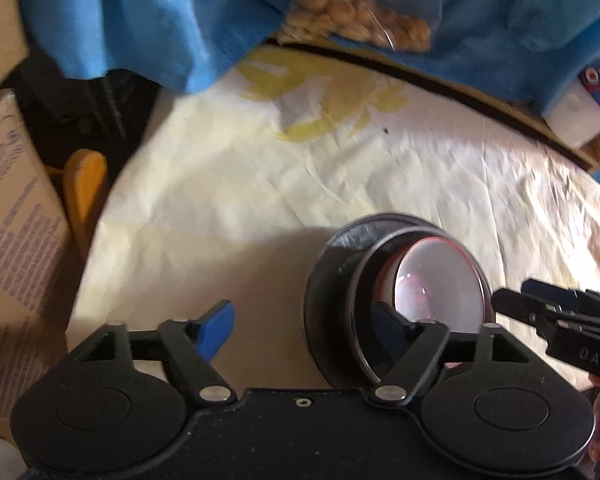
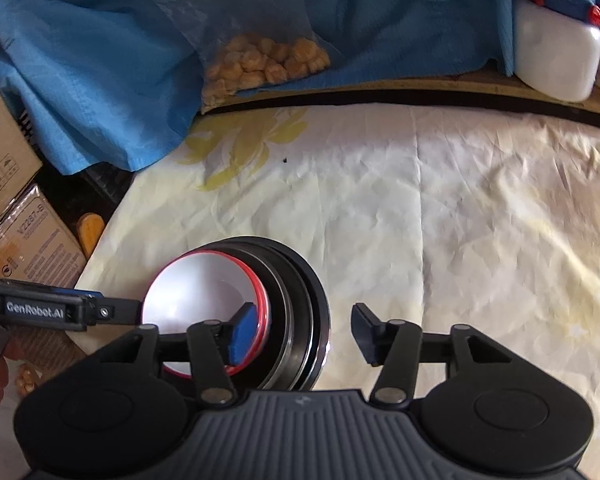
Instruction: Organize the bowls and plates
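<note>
Left wrist view: both tongs (image 1: 306, 330) (image 2: 304, 330) apart; stacked bowls (image 1: 436, 280) partly hidden behind them.

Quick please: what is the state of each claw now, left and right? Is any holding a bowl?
Left claw: open, holding nothing; one finger is over the red-rimmed bowl.
Right claw: open, holding nothing, over the stacked dishes.

Background clutter, nothing stacked on it.
Cream floral tablecloth (image 2: 420, 208); blue cloth (image 2: 100, 80) at back with clear bag of snacks (image 2: 260, 60) on it; white container (image 2: 552, 56) right; cardboard boxes (image 2: 24, 248) left.
</note>
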`<state>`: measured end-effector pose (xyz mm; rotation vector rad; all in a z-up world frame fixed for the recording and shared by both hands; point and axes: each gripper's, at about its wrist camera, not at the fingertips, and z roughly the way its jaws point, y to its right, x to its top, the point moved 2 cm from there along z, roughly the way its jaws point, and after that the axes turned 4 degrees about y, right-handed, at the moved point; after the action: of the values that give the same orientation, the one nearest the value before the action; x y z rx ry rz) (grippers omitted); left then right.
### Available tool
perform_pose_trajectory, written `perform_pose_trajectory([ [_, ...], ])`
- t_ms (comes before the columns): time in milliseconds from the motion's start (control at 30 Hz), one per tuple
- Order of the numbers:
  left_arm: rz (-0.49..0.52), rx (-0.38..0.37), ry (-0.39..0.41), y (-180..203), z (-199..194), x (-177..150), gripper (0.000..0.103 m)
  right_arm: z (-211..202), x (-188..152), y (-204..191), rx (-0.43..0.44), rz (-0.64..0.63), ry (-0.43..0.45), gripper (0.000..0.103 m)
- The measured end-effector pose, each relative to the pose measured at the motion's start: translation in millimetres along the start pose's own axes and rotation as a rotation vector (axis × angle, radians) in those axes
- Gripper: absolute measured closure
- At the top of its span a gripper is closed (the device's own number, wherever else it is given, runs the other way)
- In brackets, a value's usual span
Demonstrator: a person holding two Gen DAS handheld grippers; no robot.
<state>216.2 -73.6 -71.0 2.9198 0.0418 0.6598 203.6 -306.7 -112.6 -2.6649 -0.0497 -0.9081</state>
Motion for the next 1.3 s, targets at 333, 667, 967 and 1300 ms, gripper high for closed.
perform_pose_trajectory([
  [333,-0.083,0.059,0.115,10,-25,-6,0.002,-23,4,15,0.051,-0.025,0.079,0.003],
  [667,-0.105,0.037,0.211,11,-43,-18,0.001,-56,0,18,0.029,-0.01,0.211,0.0],
  [967,-0.041,0.005,0.293,-6,-66,-43,0.001,-89,-37,7,-0.042,0.037,0.329,0.0],
  [1300,0.086,-0.011,0.327,-24,-80,-85,0.001,-115,-87,-25,-0.149,0.05,0.368,0.0],
])
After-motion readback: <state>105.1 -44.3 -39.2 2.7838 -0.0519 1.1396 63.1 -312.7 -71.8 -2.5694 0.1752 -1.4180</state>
